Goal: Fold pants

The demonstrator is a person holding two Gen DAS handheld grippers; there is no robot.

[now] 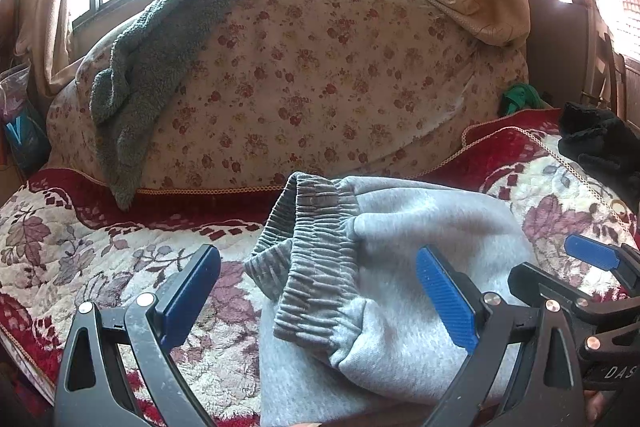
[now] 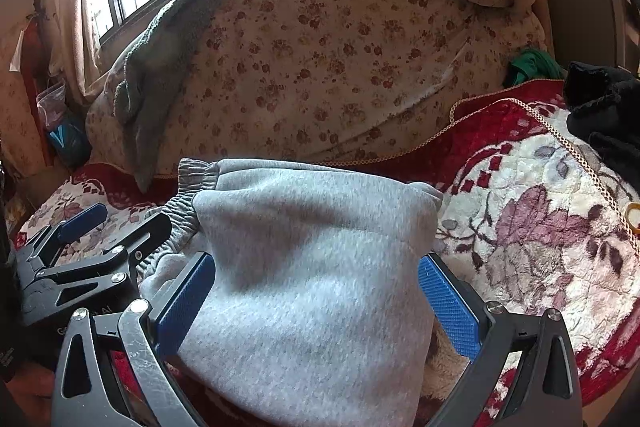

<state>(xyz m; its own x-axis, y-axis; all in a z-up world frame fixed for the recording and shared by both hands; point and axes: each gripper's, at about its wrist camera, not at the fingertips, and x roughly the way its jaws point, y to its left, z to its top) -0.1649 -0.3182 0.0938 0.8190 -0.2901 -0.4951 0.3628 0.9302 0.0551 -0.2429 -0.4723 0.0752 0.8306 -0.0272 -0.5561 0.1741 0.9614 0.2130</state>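
Red-and-cream floral plush blanket (image 2: 540,187) over bed. Light grey fleece pants (image 2: 312,267), folded bundle, ribbed waistband (image 1: 316,263) at far left, directly ahead between both jaw pairs. Left gripper (image 1: 320,291), right gripper (image 2: 316,303): jaws spread, straddling cloth, neither clamped; right nearer the fold.

A bed covered by a plush red and cream floral blanket (image 1: 72,247) (image 2: 540,227) with gold braid trim. Folded grey sweatpants (image 1: 400,267) (image 2: 312,267) lie on it at the centre. A dark black garment (image 1: 600,143) (image 2: 604,111) rests near its right edge. A large floral-covered bundle (image 1: 320,75) (image 2: 328,59) sits along the back.
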